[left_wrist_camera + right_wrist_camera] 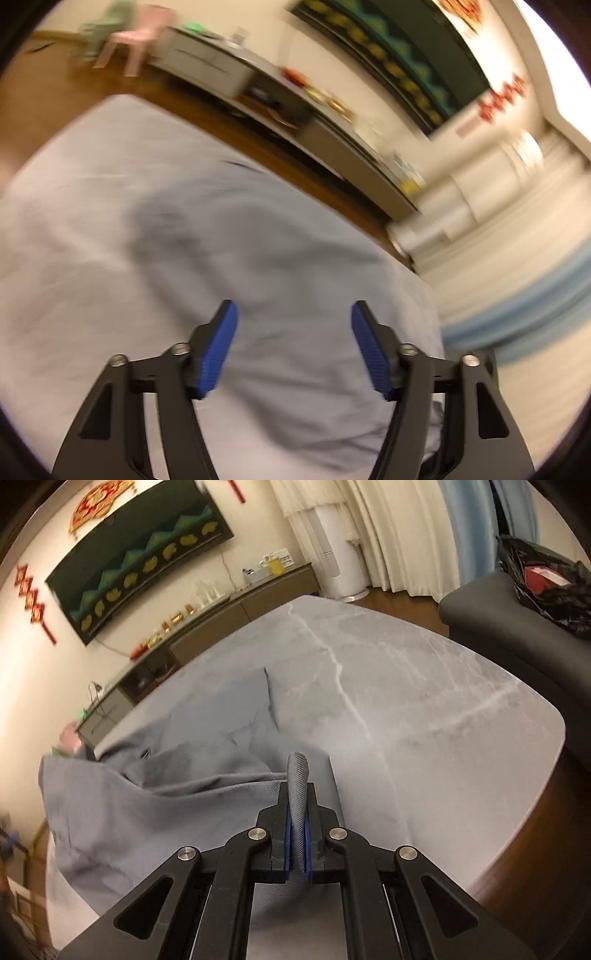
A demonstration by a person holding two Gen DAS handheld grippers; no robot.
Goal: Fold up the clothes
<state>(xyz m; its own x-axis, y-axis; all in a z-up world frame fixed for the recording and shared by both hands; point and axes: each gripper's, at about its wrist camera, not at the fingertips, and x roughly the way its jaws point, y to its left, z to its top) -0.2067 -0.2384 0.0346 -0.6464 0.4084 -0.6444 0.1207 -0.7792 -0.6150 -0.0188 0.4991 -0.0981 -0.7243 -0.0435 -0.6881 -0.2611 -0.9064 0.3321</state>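
Right gripper (297,805) clamped tight on a fold of the grey garment (155,797), cloth trailing toward nine o'clock across the table (424,686); left gripper (294,314) spread wide, holding nothing

A blue-grey garment (155,797) is spread crumpled over the left of the marbled tabletop (424,686), one rolled edge lifted near the front.

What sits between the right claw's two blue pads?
A bunched fold of the grey garment, pinched by the right claw; the right wrist view shows it. The left claw is open.
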